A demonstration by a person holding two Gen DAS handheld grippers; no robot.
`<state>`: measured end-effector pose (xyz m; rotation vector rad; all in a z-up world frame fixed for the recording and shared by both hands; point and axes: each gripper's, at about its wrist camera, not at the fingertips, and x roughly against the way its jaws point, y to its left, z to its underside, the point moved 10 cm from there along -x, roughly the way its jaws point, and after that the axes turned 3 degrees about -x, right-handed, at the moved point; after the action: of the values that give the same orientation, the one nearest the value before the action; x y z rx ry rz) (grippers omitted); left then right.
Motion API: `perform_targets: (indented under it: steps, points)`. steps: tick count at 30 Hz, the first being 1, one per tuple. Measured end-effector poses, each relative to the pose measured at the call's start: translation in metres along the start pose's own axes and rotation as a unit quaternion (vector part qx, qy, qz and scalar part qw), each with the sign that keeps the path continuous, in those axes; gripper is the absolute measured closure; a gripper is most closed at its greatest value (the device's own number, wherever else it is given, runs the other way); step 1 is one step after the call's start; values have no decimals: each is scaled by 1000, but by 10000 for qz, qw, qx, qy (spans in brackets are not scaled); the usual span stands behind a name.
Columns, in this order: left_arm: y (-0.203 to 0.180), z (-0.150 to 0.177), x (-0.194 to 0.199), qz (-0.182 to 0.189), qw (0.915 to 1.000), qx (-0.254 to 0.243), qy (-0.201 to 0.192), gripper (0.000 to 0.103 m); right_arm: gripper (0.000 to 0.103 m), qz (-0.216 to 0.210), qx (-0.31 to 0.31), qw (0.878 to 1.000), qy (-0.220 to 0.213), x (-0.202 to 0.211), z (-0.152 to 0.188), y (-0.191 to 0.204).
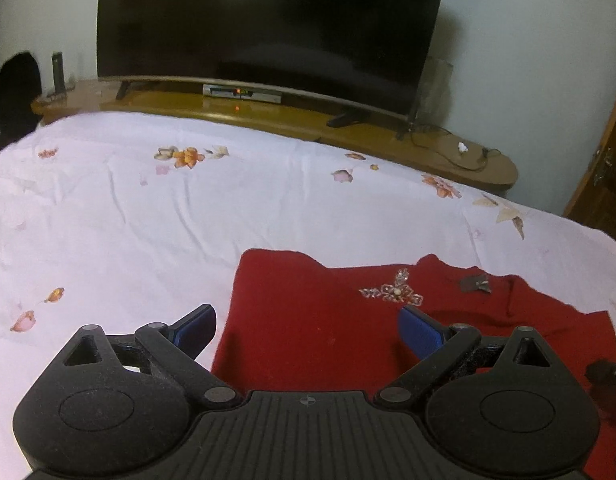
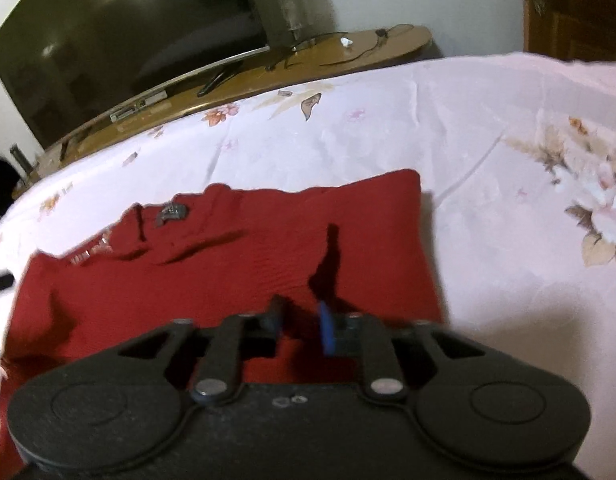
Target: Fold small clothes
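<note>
Red garment (image 1: 327,320) lay spread flat on the bed's white floral sheet (image 1: 148,220), with a beaded ornament (image 1: 393,292) stitched near its far edge and a small grey tag (image 1: 473,283) just beyond that. From the right wrist view the same cloth (image 2: 236,256) showed a few shallow creases and a squared far corner. The left gripper (image 1: 307,326) hovered low over the garment's near left part with its jaws spread wide, the blue pads (image 1: 196,326) holding nothing; one pad sat over the sheet and the other over the red cloth. The right gripper (image 2: 300,322) was over the near edge of the garment, its jaws drawn close with a narrow gap, though blur kept me from telling whether any fabric was pinched. Beyond the bed stood a wooden shelf (image 1: 268,116) bearing a dark television (image 1: 268,24).
</note>
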<state>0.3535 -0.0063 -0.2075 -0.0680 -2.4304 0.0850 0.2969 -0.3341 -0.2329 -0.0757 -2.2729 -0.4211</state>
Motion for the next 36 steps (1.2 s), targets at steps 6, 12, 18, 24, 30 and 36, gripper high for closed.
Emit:
perform_targets:
  steps: [6, 12, 18, 24, 30, 36]
  points:
    - [17, 1, -21, -221, 9993, 266, 170, 6, 70, 108, 151, 9998, 109, -12, 6, 7]
    - [35, 10, -41, -159, 9950, 842, 514, 34, 91, 417, 662, 9969, -119, -6, 2, 16]
    - [16, -24, -14, 221, 9983, 545, -36, 33, 90, 685, 537, 9962, -82, -9, 0, -2]
    - [-3, -10, -42, 475, 9978, 337, 331, 33, 77, 647, 479, 9951, -571, 13, -12, 6]
    - [6, 3, -79, 141, 9986, 134, 488, 33, 80, 402, 758, 9959, -298, -8, -7, 25]
    - [6, -4, -71, 85, 9988, 272, 396, 33, 78, 368, 752, 9961, -286, -10, -12, 23]
